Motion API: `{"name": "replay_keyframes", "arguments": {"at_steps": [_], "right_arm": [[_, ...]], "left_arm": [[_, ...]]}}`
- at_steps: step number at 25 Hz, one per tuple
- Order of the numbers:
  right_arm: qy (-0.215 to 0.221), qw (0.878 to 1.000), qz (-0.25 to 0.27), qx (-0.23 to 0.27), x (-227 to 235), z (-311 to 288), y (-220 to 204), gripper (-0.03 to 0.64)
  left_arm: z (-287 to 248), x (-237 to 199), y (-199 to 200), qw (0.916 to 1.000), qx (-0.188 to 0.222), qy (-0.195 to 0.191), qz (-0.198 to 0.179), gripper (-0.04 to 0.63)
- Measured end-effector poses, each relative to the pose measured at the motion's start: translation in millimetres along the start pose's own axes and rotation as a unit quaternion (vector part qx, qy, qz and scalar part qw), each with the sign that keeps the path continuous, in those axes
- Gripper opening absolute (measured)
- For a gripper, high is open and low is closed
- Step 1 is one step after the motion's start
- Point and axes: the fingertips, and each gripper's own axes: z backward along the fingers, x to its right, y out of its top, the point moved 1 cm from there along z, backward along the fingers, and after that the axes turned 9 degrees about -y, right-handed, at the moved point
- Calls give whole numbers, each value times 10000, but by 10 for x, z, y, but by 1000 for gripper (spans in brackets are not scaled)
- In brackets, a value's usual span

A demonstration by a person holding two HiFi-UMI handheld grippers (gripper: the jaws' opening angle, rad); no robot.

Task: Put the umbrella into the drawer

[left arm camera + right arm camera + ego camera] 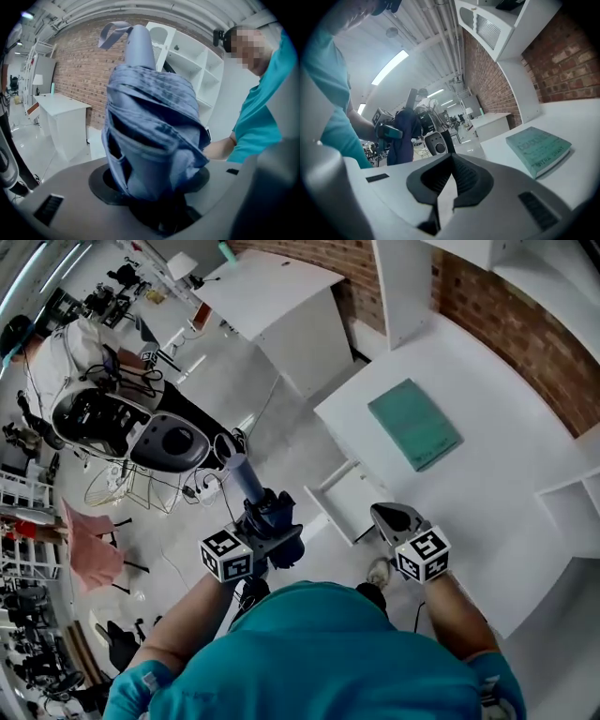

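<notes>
Brick wall and white shelving back the counter [487, 493] where I stand. My left claw [152, 183] pinches the umbrella [150, 126] round its folded blue cloth, with the handle and its strap [112, 33] pointing away from me. I judge that this grip on the thick middle keeps the bundle from unrolling and leaves the far end free to lead into the drawer [342, 498]. The umbrella hangs in the air to the left of the drawer, clear of it and not yet over its opening.

My right claw [451, 161] is pressed together with nothing in it. It sits just right of the drawer's front, probably kept free to steady or push the drawer once the umbrella is in.

The drawer stands pulled out from under the counter's edge, so it looks ready to be filled. A teal book [413, 423] lies flat on the counter beyond the drawer, out of the way.

By count: two claws, one umbrella, one open drawer, one book.
</notes>
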Motion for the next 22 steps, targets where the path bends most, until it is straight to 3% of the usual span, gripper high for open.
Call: {"name": "replay_keyframes", "arguments": {"at_steps": [8,13,17,19,22], "right_arm": [[-767,9969,109,149,-68,-179,-313,23],[-1691,9855,64,143,-604,-666,-726,23],[-2260,9736,-331,56,-992,-1058,-1079,23],[-2361,9700,-572,-101,-1131,-1220,-1405,23],[-2238,9719,-493,-543,-1137,-1427,-1776,23]], "left_arm": [[32,-408,-272,9965,-138,-737,-370,264],[538,-1106,-1071,9881,-325,-1442,-432,264],[786,-1598,-1631,9812,-397,-1868,-286,262],[815,-1712,-1977,9773,-517,-2051,-144,262],[648,-1803,-2397,9747,-525,-2169,108,262]]}}
